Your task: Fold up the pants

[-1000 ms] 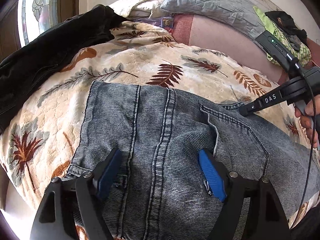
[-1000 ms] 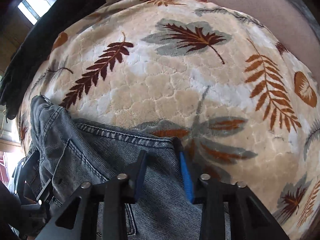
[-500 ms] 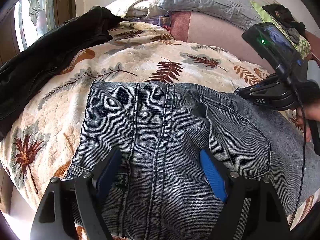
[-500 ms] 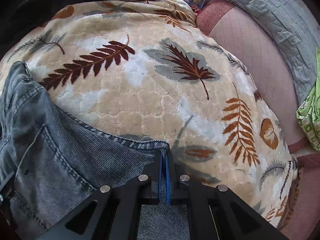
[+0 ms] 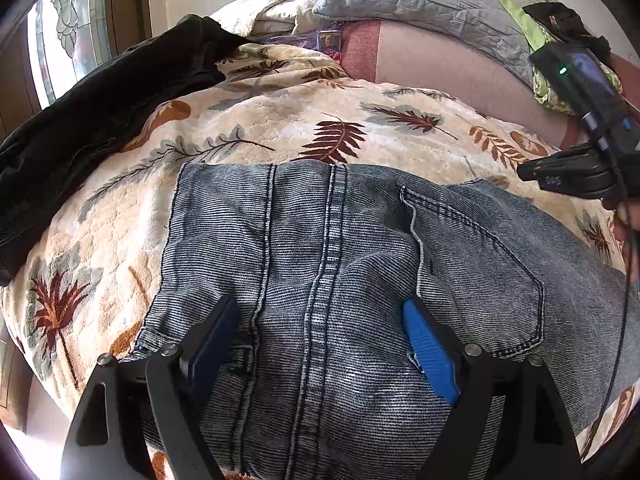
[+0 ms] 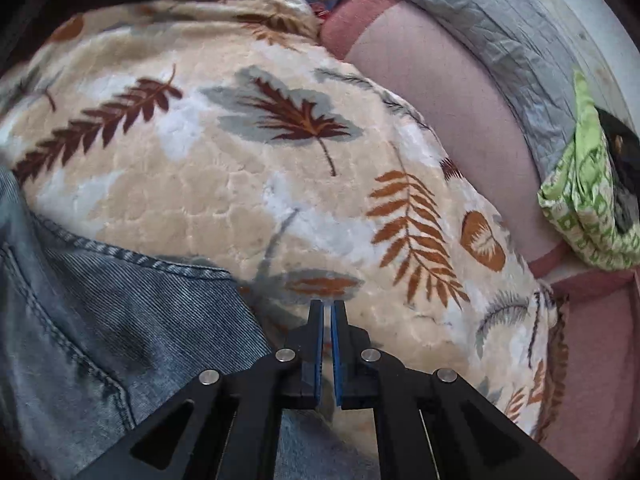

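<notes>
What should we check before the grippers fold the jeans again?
1. Left gripper open over the jeans: ok, blue pads wide apart.
2. Right gripper holding the denim: not ok, it is shut with no fabric seen between the pads, out over the leaf blanket.
3. Jeans lying flat: ok, only small wrinkles near the back pocket.
4. Black clothing away from the jeans: ok, apart on the blanket.
5. Green cloth out of the way: ok, far at the bed's edge.
</notes>
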Demonstrator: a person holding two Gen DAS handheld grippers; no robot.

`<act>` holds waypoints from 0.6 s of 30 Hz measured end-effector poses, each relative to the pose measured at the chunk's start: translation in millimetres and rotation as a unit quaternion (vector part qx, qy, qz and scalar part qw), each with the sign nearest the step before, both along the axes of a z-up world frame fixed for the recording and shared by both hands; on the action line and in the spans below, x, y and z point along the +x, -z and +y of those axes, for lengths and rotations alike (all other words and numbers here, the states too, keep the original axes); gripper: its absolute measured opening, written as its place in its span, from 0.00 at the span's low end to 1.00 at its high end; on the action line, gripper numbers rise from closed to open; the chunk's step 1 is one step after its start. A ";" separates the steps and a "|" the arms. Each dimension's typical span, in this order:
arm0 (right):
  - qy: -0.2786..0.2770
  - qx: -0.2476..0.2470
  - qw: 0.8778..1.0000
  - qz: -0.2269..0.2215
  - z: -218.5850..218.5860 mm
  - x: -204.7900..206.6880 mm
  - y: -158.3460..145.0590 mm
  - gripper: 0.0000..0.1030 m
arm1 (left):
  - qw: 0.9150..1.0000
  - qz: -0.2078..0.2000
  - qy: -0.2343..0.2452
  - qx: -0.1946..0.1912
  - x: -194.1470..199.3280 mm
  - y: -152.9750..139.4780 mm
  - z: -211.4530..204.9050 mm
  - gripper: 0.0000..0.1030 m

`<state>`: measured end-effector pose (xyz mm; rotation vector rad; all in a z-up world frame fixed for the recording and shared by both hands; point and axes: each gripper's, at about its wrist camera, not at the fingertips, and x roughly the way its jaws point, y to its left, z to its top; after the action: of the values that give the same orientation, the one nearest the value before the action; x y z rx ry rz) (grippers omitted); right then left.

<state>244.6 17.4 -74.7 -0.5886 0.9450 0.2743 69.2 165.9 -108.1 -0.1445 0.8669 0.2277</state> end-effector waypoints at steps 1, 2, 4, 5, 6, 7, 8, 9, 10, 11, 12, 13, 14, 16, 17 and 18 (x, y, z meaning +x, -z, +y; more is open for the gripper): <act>-0.006 0.038 0.999 0.016 -3.3 -5.8 -9.8 0.05 | 1.000 -0.001 -0.002 0.001 -0.9 -1.0 -0.5 0.82; -0.021 0.072 0.997 0.034 -3.1 -11.7 -17.8 0.05 | 1.000 -0.004 -0.006 0.000 -2.7 -3.0 -0.6 0.82; -0.058 0.139 0.985 0.083 6.0 -21.9 -29.2 0.05 | 0.999 -0.030 -0.013 -0.009 -11.5 -12.0 1.3 0.82; -0.074 0.164 0.977 0.113 15.2 -25.6 -31.7 0.05 | 0.998 -0.050 -0.020 -0.012 -17.6 -17.7 3.2 0.82; -0.093 0.182 0.968 0.143 28.0 -29.7 -32.8 0.05 | 0.997 -0.065 -0.028 -0.010 -22.5 -21.7 5.4 0.82; -0.114 0.193 0.962 0.157 42.3 -34.2 -34.1 0.05 | 0.997 -0.068 -0.034 -0.005 -24.3 -22.9 7.4 0.82; -0.135 0.195 0.958 0.161 58.3 -39.7 -35.1 0.05 | 0.997 -0.060 -0.038 -0.004 -22.8 -20.7 9.9 0.82; -0.151 0.194 0.955 0.166 74.1 -43.1 -34.2 0.05 | 0.998 -0.042 -0.038 -0.009 -19.4 -14.8 12.8 0.82; -0.156 0.191 0.954 0.171 87.9 -42.3 -30.9 0.05 | 0.999 -0.021 -0.039 -0.017 -15.7 -7.8 15.8 0.82; -0.152 0.187 0.955 0.174 99.5 -38.9 -25.8 0.05 | 0.999 -0.009 -0.037 -0.021 -14.2 -2.6 17.4 0.82; -0.144 0.183 0.955 0.184 109.8 -35.0 -18.6 0.05 | 0.999 -0.011 -0.032 -0.017 -14.8 -1.9 17.1 0.82; -0.129 0.181 0.954 0.202 115.5 -28.0 -9.3 0.05 | 0.999 -0.012 -0.028 -0.011 -16.1 -2.3 15.9 0.82; -0.115 0.193 0.949 0.221 117.1 -22.5 -0.3 0.08 | 1.000 -0.011 -0.024 -0.007 -17.6 -1.5 15.3 0.82; -0.156 0.224 0.932 0.240 125.3 -36.7 0.6 0.08 | 1.000 -0.013 -0.019 -0.011 -22.9 -1.1 16.0 0.82; -0.183 0.212 0.932 0.230 130.6 -49.0 1.4 0.07 | 1.000 -0.017 -0.015 -0.014 -25.7 -2.0 17.0 0.82; -0.187 0.188 0.940 0.216 133.8 -54.7 8.2 0.07 | 1.000 -0.019 -0.012 -0.018 -27.5 -2.4 17.9 0.82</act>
<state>189.9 151.2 -82.9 -0.3518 1.1602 0.9346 41.7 183.8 -105.7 -0.1927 0.8316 0.2321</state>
